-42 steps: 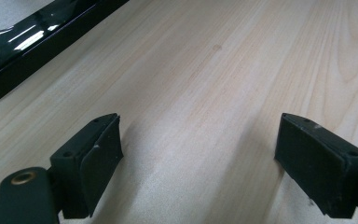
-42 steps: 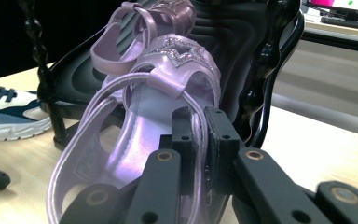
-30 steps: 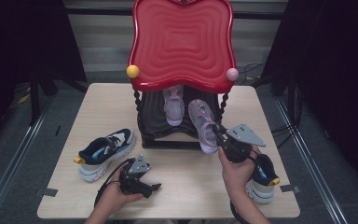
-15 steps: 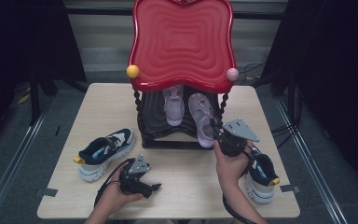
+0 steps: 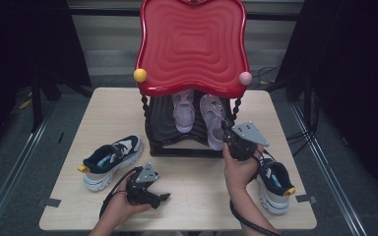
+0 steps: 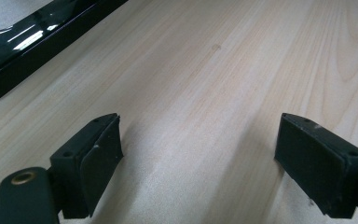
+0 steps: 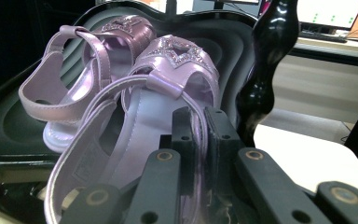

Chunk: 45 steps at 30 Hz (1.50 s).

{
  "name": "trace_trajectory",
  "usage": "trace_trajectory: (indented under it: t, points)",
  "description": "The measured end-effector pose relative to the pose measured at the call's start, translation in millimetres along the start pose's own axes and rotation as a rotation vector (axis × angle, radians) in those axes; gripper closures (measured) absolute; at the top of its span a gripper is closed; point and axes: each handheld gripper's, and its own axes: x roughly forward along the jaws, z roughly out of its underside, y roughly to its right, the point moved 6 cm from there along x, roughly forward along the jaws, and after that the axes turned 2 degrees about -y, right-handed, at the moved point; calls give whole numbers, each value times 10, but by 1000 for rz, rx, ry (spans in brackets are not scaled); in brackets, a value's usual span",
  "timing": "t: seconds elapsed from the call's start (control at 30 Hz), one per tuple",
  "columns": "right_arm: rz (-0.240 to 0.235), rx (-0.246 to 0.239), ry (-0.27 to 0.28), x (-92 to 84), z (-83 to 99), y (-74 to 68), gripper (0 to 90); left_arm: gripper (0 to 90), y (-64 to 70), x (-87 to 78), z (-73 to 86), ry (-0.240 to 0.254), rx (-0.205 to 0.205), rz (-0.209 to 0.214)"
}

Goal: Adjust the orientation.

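— Surface and fixtures?
— Pale wooden table [image 5: 197,196], dark surroundings. At its far middle: two-tier shoe rack, red wavy top shelf [image 5: 193,44], black lower shelf [image 5: 165,125] with twisted black posts.

— Contents of the lower shelf?
— Pair of lilac sandals. Left sandal [image 5: 183,110] lies flat on the shelf. Right sandal [image 5: 213,118] sits beside it, heel end at the shelf's front edge, glitter star on the toe strap.

— Right gripper [image 5: 225,139]?
— Jaws pinched narrow on the right sandal's thin heel strap [image 7: 198,126], which runs between the pads.

— Left gripper [image 5: 163,197]?
— Resting low over bare table near the front edge; fingers [image 6: 98,154] spread wide, nothing between them.

— Other items?
— Navy-and-white sneaker [image 5: 109,160] at the table's left; matching sneaker [image 5: 275,184] at the right, just beside the right hand [image 5: 239,169].
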Motion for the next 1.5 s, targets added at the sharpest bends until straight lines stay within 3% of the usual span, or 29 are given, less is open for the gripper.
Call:
trace_trajectory:
  t: [0.5,0.97,1.1,1.5]
  points:
    - [38,-24,12,170,-115,-65,828,140,-1,-3,2,-6,0,-3]
    - [105,-1,14,324,-164,-123,828,136,1,-1,2,-5,2,-1]
    - [120,-23,25,364,-193,-142,828,134,1,-3,5,-9,1,-1]
    - [135,-12,30,466,-231,-182,828,132,2,0,2,-5,3,0]
